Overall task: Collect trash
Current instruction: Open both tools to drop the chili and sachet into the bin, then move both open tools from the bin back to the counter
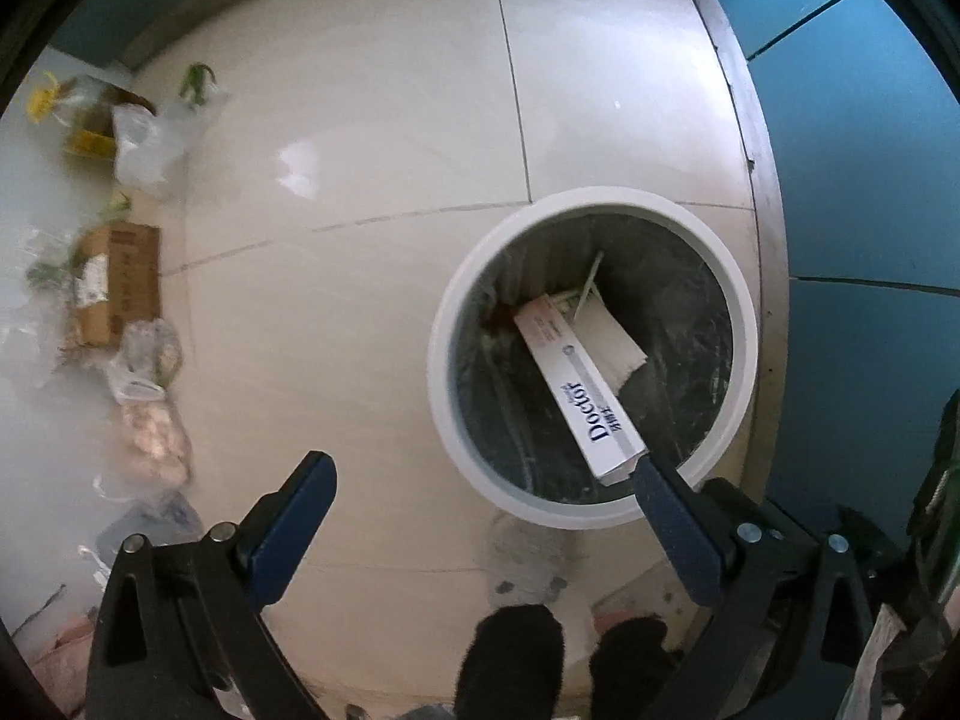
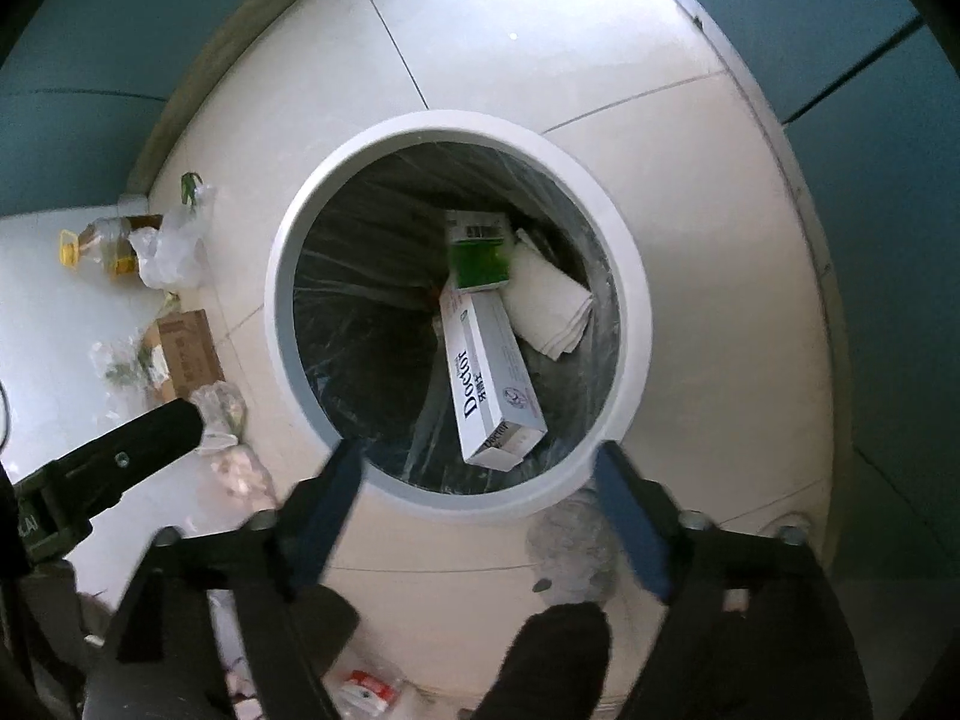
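Both tools, left and right, gape empty over bin; boxes binned, floor litter remains.

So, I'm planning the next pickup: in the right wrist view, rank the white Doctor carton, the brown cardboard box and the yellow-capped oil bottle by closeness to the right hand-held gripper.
From the right hand-held gripper, open above the bin:
1. White Doctor carton, in the white round bin, just ahead.
2. Brown cardboard box, on the floor, left.
3. Yellow-capped oil bottle, far left, by the wall.
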A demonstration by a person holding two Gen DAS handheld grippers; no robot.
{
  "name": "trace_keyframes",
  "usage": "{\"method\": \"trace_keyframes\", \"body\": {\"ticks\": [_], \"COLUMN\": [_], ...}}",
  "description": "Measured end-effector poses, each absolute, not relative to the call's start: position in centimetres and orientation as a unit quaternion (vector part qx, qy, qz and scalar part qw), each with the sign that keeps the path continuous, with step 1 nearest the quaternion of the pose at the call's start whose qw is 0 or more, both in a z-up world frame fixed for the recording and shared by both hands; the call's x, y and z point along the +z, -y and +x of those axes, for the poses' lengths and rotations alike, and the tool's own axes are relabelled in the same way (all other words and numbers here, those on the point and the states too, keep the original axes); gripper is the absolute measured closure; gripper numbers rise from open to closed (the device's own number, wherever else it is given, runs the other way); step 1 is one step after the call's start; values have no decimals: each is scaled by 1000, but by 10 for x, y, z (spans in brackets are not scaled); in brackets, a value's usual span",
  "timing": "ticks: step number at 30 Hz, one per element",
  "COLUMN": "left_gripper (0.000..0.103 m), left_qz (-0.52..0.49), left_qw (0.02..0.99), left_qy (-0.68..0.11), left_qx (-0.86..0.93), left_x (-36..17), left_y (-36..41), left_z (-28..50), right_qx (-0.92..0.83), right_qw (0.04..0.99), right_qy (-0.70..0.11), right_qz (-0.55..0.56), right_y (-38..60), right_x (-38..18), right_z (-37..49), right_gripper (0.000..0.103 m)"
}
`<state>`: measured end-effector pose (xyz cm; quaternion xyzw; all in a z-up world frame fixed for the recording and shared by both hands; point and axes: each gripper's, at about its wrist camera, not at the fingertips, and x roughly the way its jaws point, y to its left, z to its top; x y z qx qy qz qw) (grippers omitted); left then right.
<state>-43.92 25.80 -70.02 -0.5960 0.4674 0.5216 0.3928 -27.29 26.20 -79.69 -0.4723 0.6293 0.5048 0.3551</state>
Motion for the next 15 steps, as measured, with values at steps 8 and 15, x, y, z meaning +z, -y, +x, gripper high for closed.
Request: {"method": "trace_keyframes", "body": {"ticks": [8,15], "left_gripper": [2,2], "left_qz": [-558,-538], "left_qw": [393,406], "left_qy": [-473,-463], "left_qx": [557,576], "left_x": [-647,-573], "left_y": [-238,-215], "left_z": [-441,-433], "right_qx": [520,538], "right_qw": [395,424], "right_qy": [-567,-522], "right_qz": [-502,-508], "right_y": [-256,-242], "right_x": [-747,-663], "right_z": [-272,-261], "right_gripper": [3,0]}}
